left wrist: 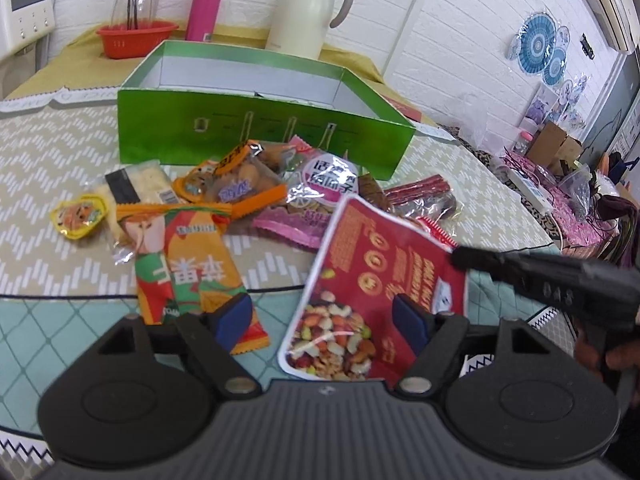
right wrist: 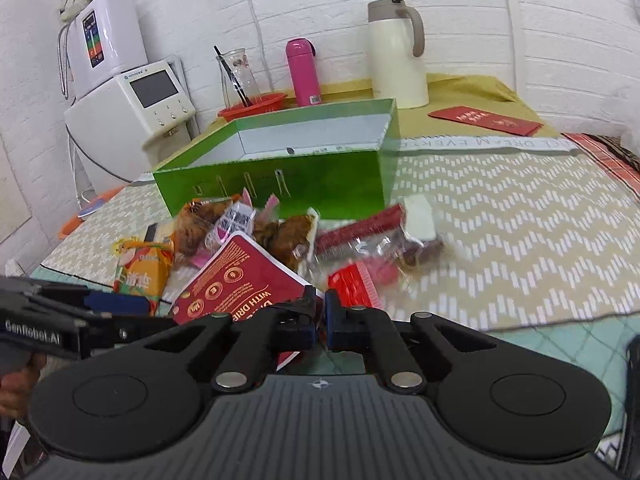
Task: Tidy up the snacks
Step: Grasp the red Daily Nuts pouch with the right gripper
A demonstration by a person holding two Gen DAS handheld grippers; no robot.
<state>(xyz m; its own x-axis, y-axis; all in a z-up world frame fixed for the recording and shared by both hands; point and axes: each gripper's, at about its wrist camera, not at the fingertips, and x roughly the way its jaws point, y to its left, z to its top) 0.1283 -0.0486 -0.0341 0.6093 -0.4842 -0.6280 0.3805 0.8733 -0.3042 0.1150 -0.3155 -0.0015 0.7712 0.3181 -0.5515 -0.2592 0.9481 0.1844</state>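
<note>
Broadly, a table covered with a beige zigzag-patterned cloth (left wrist: 48, 152) carries everything. Toward its back stands an open green cardboard box with a white inside (left wrist: 264, 136), which looks empty as far as its inside shows. Behind the box stand a cream thermal jug with a taupe handle (left wrist: 304, 12), a pink cylindrical bottle (left wrist: 206, 4) and a red plastic basket (left wrist: 136, 38).

Just in front of the box lies a loose heap of wrapped snacks (left wrist: 248, 188), touching and overlapping one another. Largest among them is a red mixed-nuts pouch with a white border (left wrist: 372, 280), tilted up at the near edge of the heap. Left of it lies a long orange-and-green snack packet (left wrist: 188, 268), and farther left a small yellow sachet (left wrist: 80, 216) sits slightly apart.

The right gripper (right wrist: 320, 320) is clamped on the near corner of the red pouch, its jaws almost together with the pouch's edge between them. The left gripper (left wrist: 324, 320) stands with its jaws apart, one blue pad (left wrist: 232, 320) over the orange packet's end and the other over the pouch's lower part; neither pad visibly presses on anything.
</note>
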